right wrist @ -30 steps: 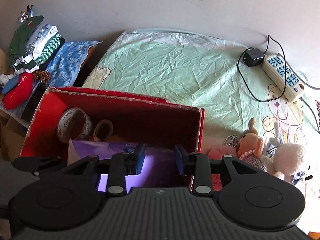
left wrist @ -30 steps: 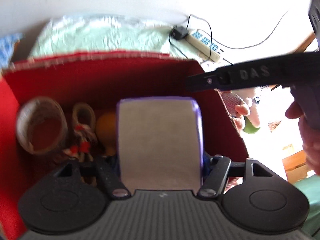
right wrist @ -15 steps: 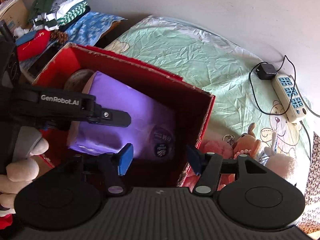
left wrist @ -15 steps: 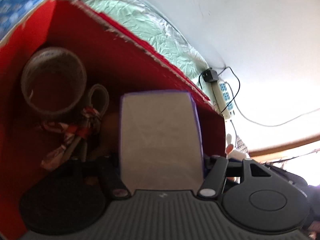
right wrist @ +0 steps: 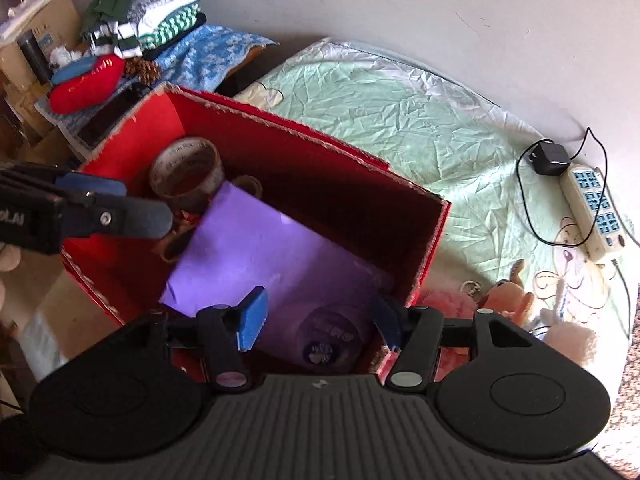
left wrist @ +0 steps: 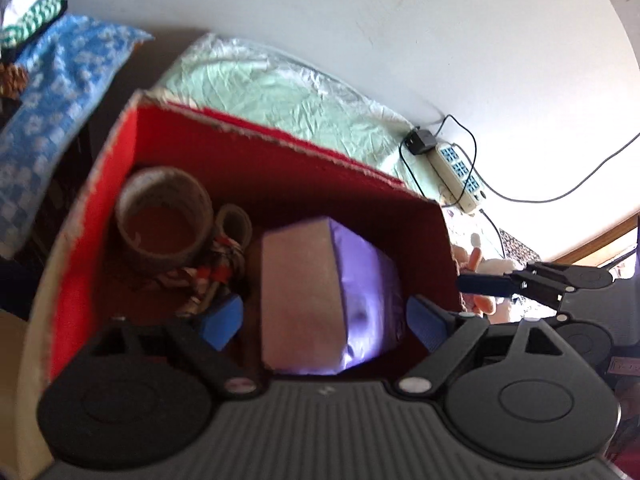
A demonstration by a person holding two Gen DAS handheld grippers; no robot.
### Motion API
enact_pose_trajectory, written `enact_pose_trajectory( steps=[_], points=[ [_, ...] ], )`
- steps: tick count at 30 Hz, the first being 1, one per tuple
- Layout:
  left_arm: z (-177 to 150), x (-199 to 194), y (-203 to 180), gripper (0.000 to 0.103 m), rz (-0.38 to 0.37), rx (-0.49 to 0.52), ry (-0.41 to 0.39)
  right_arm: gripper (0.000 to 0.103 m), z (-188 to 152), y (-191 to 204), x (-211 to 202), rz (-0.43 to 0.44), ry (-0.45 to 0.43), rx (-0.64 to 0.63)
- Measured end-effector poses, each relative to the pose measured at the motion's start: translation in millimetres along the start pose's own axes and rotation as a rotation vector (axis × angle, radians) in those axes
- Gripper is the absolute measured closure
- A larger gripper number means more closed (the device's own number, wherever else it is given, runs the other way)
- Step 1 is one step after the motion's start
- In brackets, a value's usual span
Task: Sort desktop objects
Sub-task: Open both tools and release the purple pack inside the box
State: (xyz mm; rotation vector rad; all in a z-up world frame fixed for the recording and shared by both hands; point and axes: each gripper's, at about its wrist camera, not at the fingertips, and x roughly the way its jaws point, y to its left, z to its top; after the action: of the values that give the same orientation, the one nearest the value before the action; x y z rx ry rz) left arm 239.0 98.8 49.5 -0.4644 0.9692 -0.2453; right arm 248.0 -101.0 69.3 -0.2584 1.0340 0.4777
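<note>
A red cardboard box sits in the middle of both views, on a crumpled pale green cloth. Inside it lies a purple wrapped package, filling the lower right part of the box interior.

In the left wrist view, the left gripper is spread wide at the bottom centre of the frame. Its blue fingertips stand on either side of the purple package, with a visible gap at each side, so neither pad touches it. It holds nothing.

In the right wrist view, the right gripper is also wide apart at the lower centre, its blue pads hovering above the near end of the package and holding nothing.

A roll of brown tape stands in the upper left corner of the box, with a smaller roll and a red and white patterned rope just beside it.

On the cloth at the right of the frame lie a white power strip with a black adapter, and below them some plush toys. Folded clothes are stacked at the upper left.
</note>
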Motion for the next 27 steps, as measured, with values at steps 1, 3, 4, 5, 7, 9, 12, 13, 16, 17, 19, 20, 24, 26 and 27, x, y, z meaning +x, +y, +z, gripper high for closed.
enact_pose_trajectory(
  steps=[1,3,4,5,7,9,12,13,16,17,19,20,24,26,27],
  points=[
    [6.6,-6.0,0.7,0.014,0.031,0.024,-0.028,0.045,2.4,2.7,-0.5,0.027,-0.014,0.009],
    [21.5,-12.0,2.4,0.014,0.086,0.06,-0.078,0.054,7.1,8.8,-1.4,0.083,-0.04,0.022],
    [28.8,-7.8,2.8,0.014,0.091,0.066,-0.084,0.057,8.9,14.1,-1.3,0.115,-0.047,0.011],
    [36.0,-3.3,3.2,0.014,0.093,0.072,-0.088,0.06,9.8,20.1,-0.8,0.145,-0.048,-0.005],
    [46.6,18.7,0.5,0.026,0.102,0.106,-0.059,0.064,10.1,29.1,1.1,0.161,-0.043,-0.035],
    [45.1,37.1,-3.7,0.034,0.142,0.186,-0.003,0.064,7.6,29.7,2.2,0.11,-0.031,-0.047],
    [33.3,54.5,2.6,0.054,0.171,0.226,0.09,0.064,1.8,15.2,1.8,0.066,-0.009,-0.025],
    [28.8,58.5,6.6,0.054,0.173,0.224,0.12,0.064,0.0,9.5,3.4,0.046,0.002,-0.009],
    [18.5,55.2,12.0,0.053,0.185,0.242,0.105,0.064,-0.5,-3.8,16.2,0.026,0.068,0.07],
    [17.7,53.7,11.4,0.053,0.19,0.254,0.104,0.062,-0.1,-7.9,21.2,0.023,0.093,0.1],
    [16.9,53.1,5.5,0.053,0.213,0.284,0.111,0.058,2.0,-13.3,29.1,0.033,0.131,0.148],
    [16.5,55.0,1.2,0.053,0.23,0.303,0.113,0.057,3.0,-14.5,31.9,0.043,0.148,0.164],
    [3.4,65.7,-24.4,0.049,0.37,0.474,0.1,0.05,5.5,-10.5,40.3,0.078,0.231,0.158],
    [-3.4,72.5,-34.7,0.049,0.413,0.525,0.098,0.049,5.5,-5.6,45.1,0.074,0.274,0.135],
    [-4.4,73.3,-36.1,0.053,0.406,0.529,0.103,0.048,5.5,-2.8,47.4,0.073,0.294,0.123]
  ],
)
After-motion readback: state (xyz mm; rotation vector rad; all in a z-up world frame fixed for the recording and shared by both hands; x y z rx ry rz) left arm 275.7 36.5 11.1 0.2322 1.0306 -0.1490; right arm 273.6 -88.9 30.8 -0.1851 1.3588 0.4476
